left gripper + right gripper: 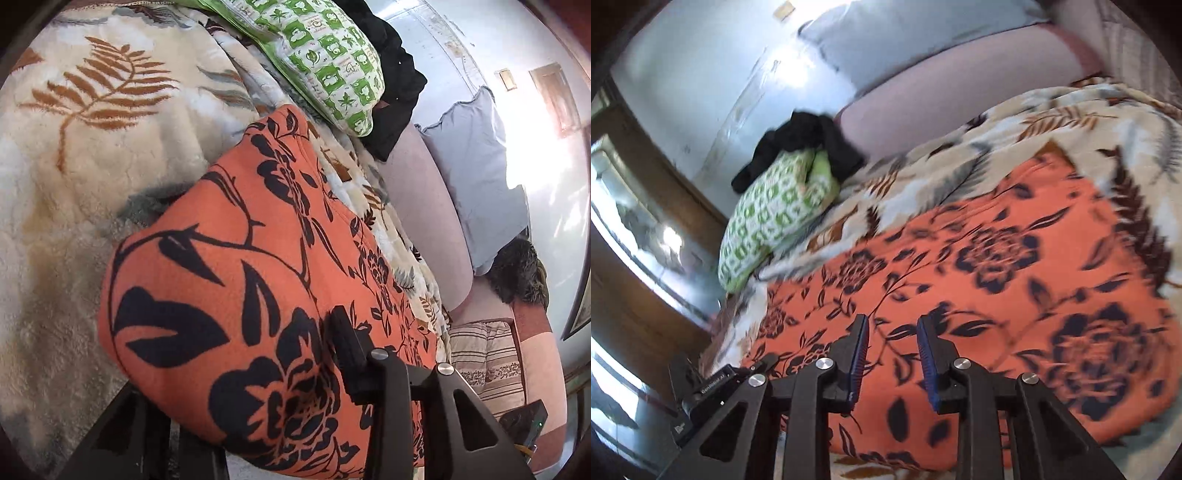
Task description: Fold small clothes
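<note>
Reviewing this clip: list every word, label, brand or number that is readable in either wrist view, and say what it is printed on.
"GenRobot.AI" (small, slightly soft): white print on the black device at lower left of the right wrist view.
White square sticker on the same device: too small to read.
Green and white pillow: tiny marks in its squares, not legible.
Orange floral garment and leaf-print blanket: pattern only, no text.

Pale blue-grey wall [439, 48] behind bed, scuffed, with small switch plate [505, 79] and framed picture [554, 98] near strong glare. Cream fleece blanket [74, 155] with brown fern print covers bed. Mauve bolster [424, 206] along wall; blue-grey pillow [476, 170] leaning above it. Green-and-white patterned pillow [768, 218] with black cloth [805, 140] heaped on top. Striped cushion [487, 362] at far end. Wooden-framed glass, possibly window or cabinet [646, 236], reflecting light.
</note>
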`<state>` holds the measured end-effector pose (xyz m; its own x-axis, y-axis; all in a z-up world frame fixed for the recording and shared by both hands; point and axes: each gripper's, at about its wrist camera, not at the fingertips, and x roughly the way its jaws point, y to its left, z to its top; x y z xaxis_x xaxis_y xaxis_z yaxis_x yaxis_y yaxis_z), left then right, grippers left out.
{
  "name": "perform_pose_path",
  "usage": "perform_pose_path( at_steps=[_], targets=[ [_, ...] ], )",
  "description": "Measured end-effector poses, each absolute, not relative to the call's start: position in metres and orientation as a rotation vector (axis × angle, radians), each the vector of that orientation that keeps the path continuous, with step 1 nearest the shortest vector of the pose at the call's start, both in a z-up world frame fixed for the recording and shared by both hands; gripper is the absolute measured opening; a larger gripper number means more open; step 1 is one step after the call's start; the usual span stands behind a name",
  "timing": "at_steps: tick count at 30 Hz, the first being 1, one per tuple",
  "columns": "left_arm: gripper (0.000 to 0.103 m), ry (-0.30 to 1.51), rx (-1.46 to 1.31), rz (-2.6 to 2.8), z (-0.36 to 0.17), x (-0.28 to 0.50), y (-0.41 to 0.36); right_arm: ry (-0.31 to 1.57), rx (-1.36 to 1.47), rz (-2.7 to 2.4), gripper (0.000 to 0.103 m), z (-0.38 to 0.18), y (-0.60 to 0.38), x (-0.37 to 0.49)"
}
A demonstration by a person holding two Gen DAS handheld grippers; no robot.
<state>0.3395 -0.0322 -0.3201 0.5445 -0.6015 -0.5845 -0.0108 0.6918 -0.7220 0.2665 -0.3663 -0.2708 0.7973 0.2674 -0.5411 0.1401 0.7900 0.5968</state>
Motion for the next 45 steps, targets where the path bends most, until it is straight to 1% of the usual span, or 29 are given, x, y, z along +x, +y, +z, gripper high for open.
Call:
perform_pose_path(
  at_steps=[2, 3, 4, 5, 6, 9, 14, 16, 18, 23, 24, 25, 26, 27, 28, 29, 30, 31, 33, 34, 36, 39, 42, 45],
  targets=[
    [0.030, 0.939, -0.720, -0.394, -0.317, 0.341, -0.033, 0.695, 0.694, 0.103, 0.029, -0.284, -0.364, 0.278],
    [0.026, 0.935, -0.710, -0.394, -0.316, 0.342, -0.034, 0.738, 0.712, 0.111, 0.029, -0.294, -0.361, 0.287],
    [0.023, 0.930, -0.700, -0.391, -0.314, 0.343, -0.036, 0.816, 0.744, 0.117, 0.029, -0.314, -0.360, 0.296],
    [0.022, 0.923, -0.690, -0.387, -0.312, 0.343, -0.037, 0.824, 0.774, 0.121, 0.023, -0.327, -0.357, 0.295],
    [0.021, 0.913, -0.683, -0.380, -0.309, 0.342, -0.039, 0.781, 0.810, 0.126, 0.021, -0.330, -0.360, 0.292],
    [0.020, 0.862, -0.629, -0.382, -0.292, 0.339, -0.048, 0.813, 0.855, 0.157, 0.021, -0.331, -0.368, 0.291],
    [0.020, 0.712, -0.385, -0.452, -0.244, 0.325, -0.091, 0.809, 0.920, 0.174, 0.021, -0.320, -0.391, 0.277],
    [0.020, 0.661, -0.324, -0.512, -0.229, 0.316, -0.112, 0.768, 0.907, 0.130, 0.024, -0.305, -0.414, 0.267],
    [0.020, 0.620, -0.230, -0.563, -0.215, 0.305, -0.142, 0.720, 0.914, 0.082, 0.023, -0.297, -0.436, 0.250],
    [0.021, 0.621, -0.060, -0.692, -0.209, 0.272, -0.228, 0.574, 1.015, 0.023, 0.023, -0.293, -0.490, 0.209],
    [0.031, 0.629, -0.023, -0.723, -0.211, 0.264, -0.244, 0.549, 1.031, 0.013, 0.023, -0.293, -0.500, 0.203],
    [0.047, 0.644, 0.021, -0.769, -0.213, 0.256, -0.262, 0.525, 1.052, 0.013, 0.023, -0.293, -0.510, 0.198],
    [0.055, 0.670, 0.065, -0.837, -0.217, 0.248, -0.278, 0.506, 1.078, 0.022, 0.024, -0.294, -0.518, 0.196],
    [0.059, 0.688, 0.108, -0.897, -0.218, 0.242, -0.288, 0.489, 1.118, 0.043, 0.025, -0.296, -0.528, 0.193],
    [0.059, 0.684, 0.135, -0.923, -0.218, 0.237, -0.291, 0.479, 1.159, 0.063, 0.035, -0.298, -0.535, 0.193],
    [0.059, 0.659, 0.149, -0.944, -0.214, 0.234, -0.288, 0.471, 1.203, 0.082, 0.063, -0.301, -0.540, 0.192],
    [0.062, 0.633, 0.138, -0.961, -0.209, 0.233, -0.279, 0.460, 1.246, 0.097, 0.079, -0.304, -0.544, 0.190],
    [0.066, 0.616, 0.092, -0.980, -0.202, 0.237, -0.264, 0.447, 1.275, 0.115, 0.088, -0.306, -0.546, 0.190],
    [0.079, 0.610, -0.027, -0.984, -0.195, 0.250, -0.233, 0.473, 1.297, 0.159, 0.088, -0.309, -0.542, 0.200],
    [0.081, 0.618, -0.092, -0.969, -0.195, 0.260, -0.215, 0.503, 1.299, 0.165, 0.088, -0.311, -0.541, 0.205],
    [0.081, 0.673, -0.181, -0.897, -0.202, 0.284, -0.185, 0.548, 1.300, 0.177, 0.088, -0.315, -0.537, 0.211],
    [0.081, 0.786, -0.206, -0.738, -0.231, 0.309, -0.156, 0.613, 1.270, 0.122, 0.088, -0.320, -0.530, 0.212],
    [0.081, 0.902, -0.227, -0.686, -0.260, 0.320, -0.149, 0.645, 1.233, 0.116, 0.088, -0.322, -0.523, 0.220],
    [0.081, 0.968, -0.187, -0.672, -0.279, 0.320, -0.159, 0.687, 1.163, 0.088, 0.088, -0.323, -0.512, 0.233]
  ],
)
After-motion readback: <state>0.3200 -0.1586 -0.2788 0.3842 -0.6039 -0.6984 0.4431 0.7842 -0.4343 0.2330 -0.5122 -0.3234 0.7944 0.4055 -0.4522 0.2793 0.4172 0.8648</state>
